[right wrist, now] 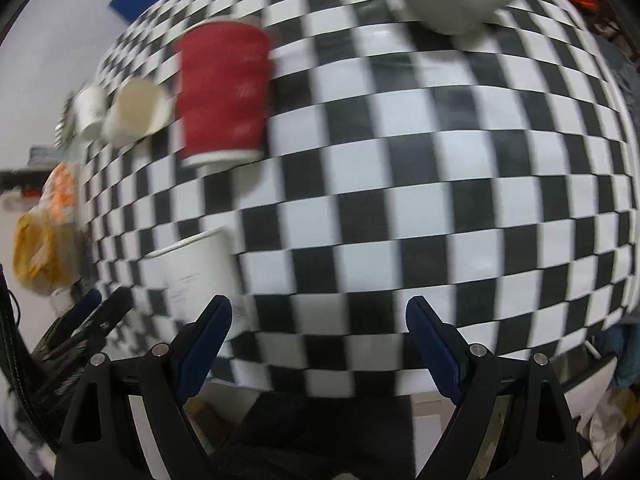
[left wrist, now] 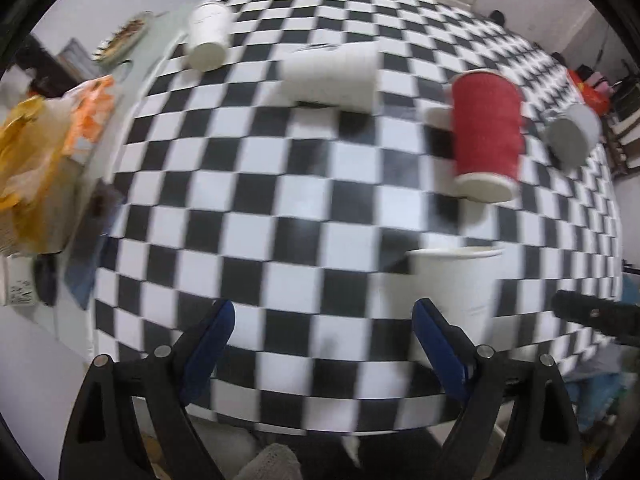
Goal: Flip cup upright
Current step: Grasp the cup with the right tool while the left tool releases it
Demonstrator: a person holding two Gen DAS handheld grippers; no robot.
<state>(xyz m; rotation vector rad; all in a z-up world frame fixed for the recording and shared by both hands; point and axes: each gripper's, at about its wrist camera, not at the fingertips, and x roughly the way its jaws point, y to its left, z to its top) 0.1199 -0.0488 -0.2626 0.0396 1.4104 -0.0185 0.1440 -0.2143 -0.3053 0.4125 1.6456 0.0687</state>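
Both frames blurry; left gripper [left wrist: 324, 320] wide open, nothing in it; right gripper [right wrist: 319, 316] same, empty; red cup [left wrist: 486, 132] upside down on checkered cloth [left wrist: 260, 208], mid-table; white cup [left wrist: 456, 280] upright nr left gripper's rt finger; other cups on sides further back.

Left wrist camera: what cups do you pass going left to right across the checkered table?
Small white cup → white cup lying on its side → red cup → grey cup. The near white cup overlaps the red one's span, so I left it out.
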